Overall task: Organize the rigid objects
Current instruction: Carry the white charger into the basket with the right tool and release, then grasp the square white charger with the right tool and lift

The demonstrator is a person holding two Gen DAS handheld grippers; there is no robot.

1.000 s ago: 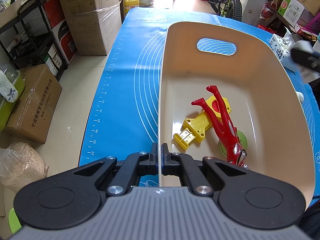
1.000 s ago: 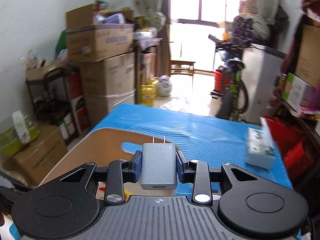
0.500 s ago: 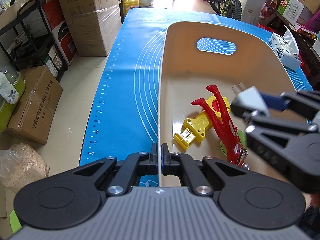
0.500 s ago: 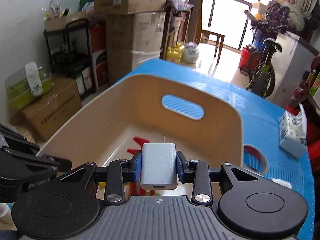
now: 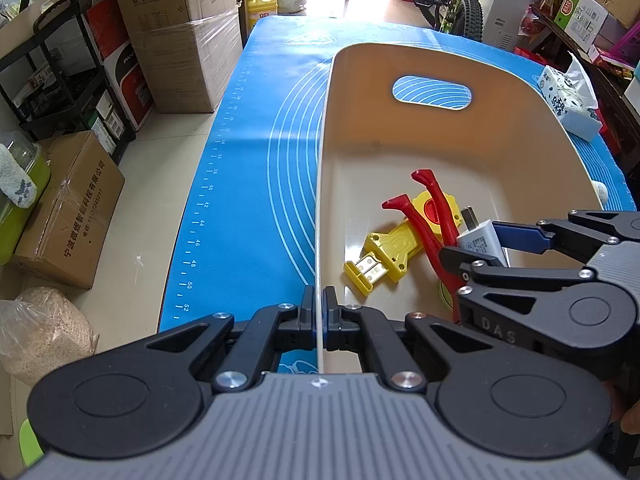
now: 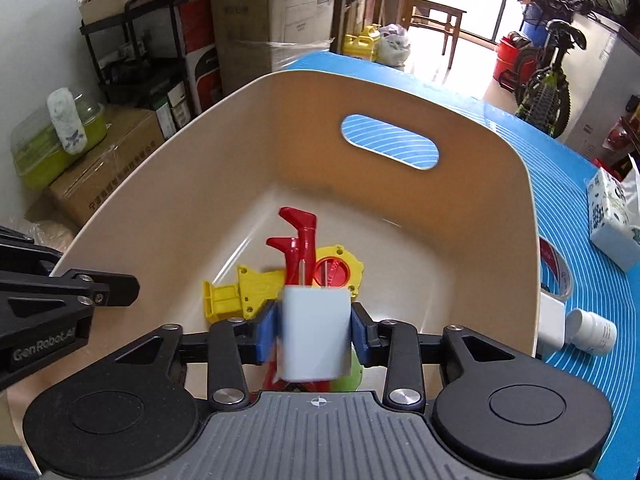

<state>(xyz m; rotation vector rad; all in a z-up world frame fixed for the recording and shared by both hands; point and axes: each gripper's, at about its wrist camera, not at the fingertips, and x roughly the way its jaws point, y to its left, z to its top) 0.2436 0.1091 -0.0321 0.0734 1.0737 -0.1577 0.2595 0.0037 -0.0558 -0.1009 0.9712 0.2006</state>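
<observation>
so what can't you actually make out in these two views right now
- Charger: motion-blurred in the right wrist view as the right gripper opens; pad contact unclear.
- Green item in the bin: mostly hidden behind charger and gripper.
- Red toy: lower end covered by the right gripper, left wrist view.
- White bottle: label too small.

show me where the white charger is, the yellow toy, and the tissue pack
white charger (image 6: pixel 314 336), right wrist view, middle of its front face.
yellow toy (image 5: pixel 390 248), left wrist view, its flat middle body.
tissue pack (image 5: pixel 566 104), left wrist view, its printed side.
</observation>
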